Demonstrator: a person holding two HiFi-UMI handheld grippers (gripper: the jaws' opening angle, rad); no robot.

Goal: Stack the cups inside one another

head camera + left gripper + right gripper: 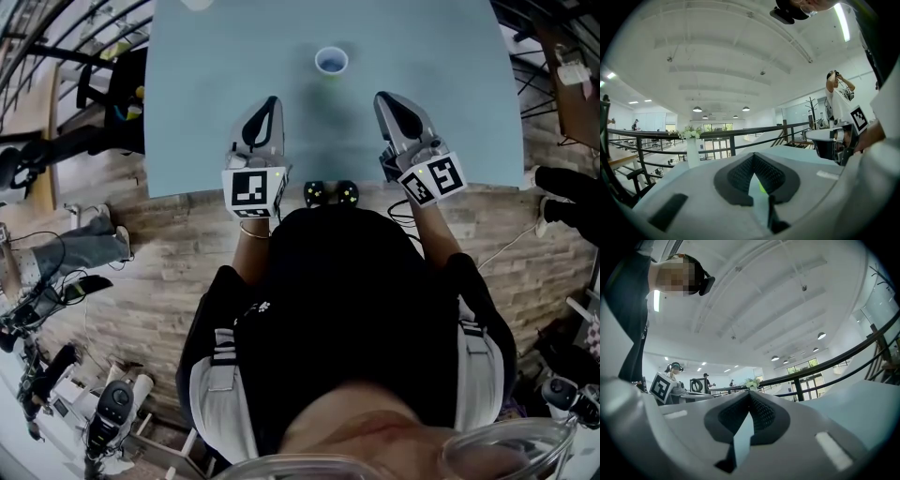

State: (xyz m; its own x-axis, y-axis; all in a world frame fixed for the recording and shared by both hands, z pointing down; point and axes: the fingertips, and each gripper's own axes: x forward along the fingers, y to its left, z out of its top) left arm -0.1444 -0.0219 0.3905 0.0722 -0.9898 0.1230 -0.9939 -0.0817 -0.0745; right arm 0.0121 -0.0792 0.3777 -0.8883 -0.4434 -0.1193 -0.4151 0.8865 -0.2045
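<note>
In the head view the cup [331,62] stood alone on the counter [187,112], at 12 o'clock from both tools. The left tool [270,108] and right tool [386,101] were clenched and empty. Only the left gripper view caught a green sliver [761,187] past its closed jaws. The right gripper view looked toward a railing [834,366].

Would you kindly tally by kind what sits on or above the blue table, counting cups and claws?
cup: 1 visible
claws: 2, left claw and right claw
Total: 3
</note>
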